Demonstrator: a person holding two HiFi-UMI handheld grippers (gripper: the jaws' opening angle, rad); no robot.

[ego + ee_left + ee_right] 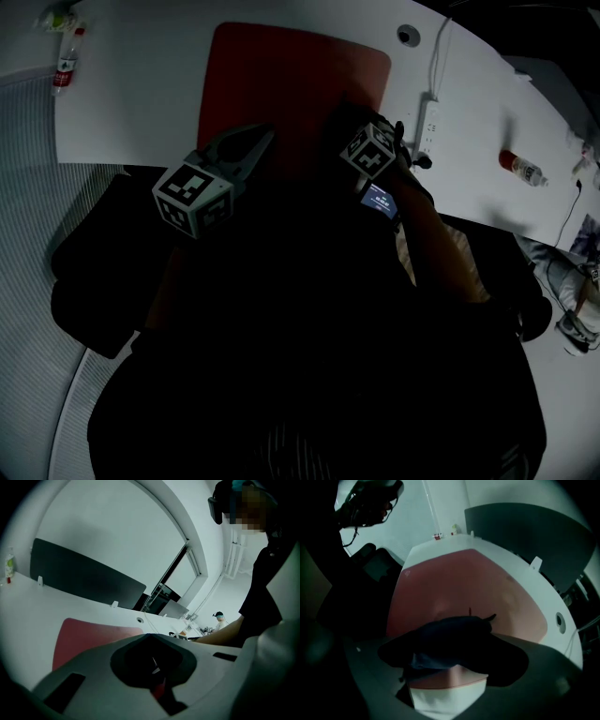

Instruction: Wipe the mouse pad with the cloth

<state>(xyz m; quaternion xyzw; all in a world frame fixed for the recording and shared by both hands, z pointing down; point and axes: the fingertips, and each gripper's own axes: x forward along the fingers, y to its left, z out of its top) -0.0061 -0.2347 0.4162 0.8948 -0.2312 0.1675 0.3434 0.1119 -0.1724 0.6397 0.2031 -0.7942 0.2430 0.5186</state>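
A red mouse pad (281, 75) lies on the white table (141, 84); it also shows in the left gripper view (89, 637) and the right gripper view (464, 583). A dark cloth (454, 634) rests bunched on the pad's near edge. My right gripper (361, 127) points steeply down over it, and in its own view the right gripper (452, 656) stands open wide with the cloth between the jaws. My left gripper (261, 139) hovers at the pad's near left edge, its left gripper tips (151, 637) meeting with nothing held.
A white power strip (429, 127) with a cable lies right of the pad, and a bottle (520, 169) lies further right. Another bottle (64, 66) stands at the far left. A dark partition (84, 578) runs behind the table. A dark chair (94, 253) sits at my left.
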